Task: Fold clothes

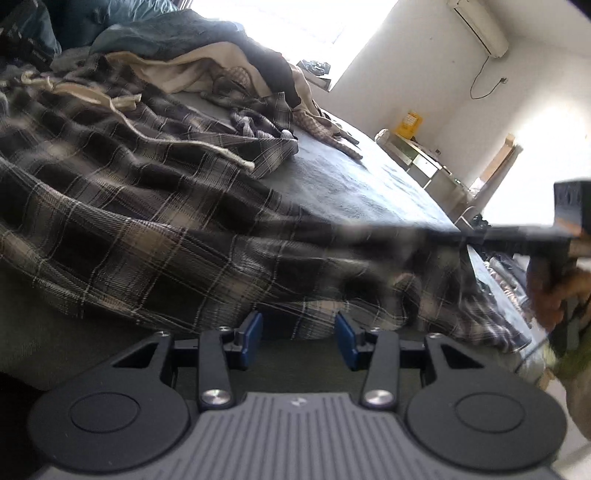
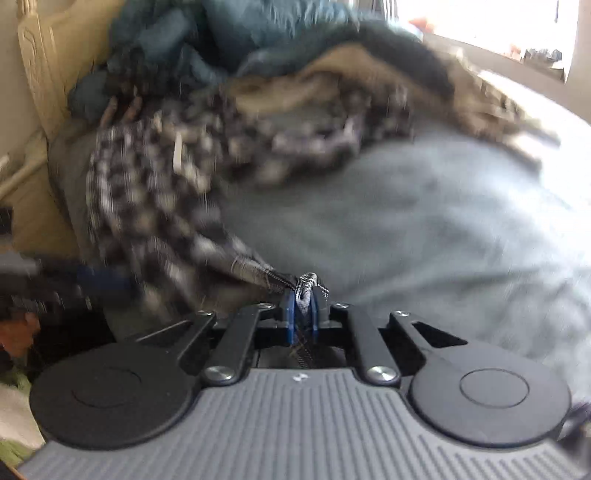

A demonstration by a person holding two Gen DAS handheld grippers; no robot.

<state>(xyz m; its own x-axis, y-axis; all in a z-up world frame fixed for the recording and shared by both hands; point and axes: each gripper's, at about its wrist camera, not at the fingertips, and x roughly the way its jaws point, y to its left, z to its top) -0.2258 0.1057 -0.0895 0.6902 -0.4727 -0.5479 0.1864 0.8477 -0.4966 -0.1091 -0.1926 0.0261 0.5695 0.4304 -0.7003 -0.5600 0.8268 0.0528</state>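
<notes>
One plaid garment [image 2: 155,221], blurred, pinched by right gripper [image 2: 303,308]; left gripper [image 1: 299,332] part-open, empty; clothes pile [image 1: 207,55] uncountable.

No legible text or labels.

One plaid garment [image 1: 122,206], two hand-held grippers: left [image 1: 299,338], right [image 2: 303,308]; one bed [image 1: 354,184].

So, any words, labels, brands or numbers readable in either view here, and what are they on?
No text can be read.
Yellow container by the far wall: a printed label, too small and blurred to read.
Left claw body: a small pale logo mark, no letters legible.
Right claw body: the same kind of mark, too small to read.
Air conditioner: no marking legible.
Plaid garment: no tag or print visible.
</notes>
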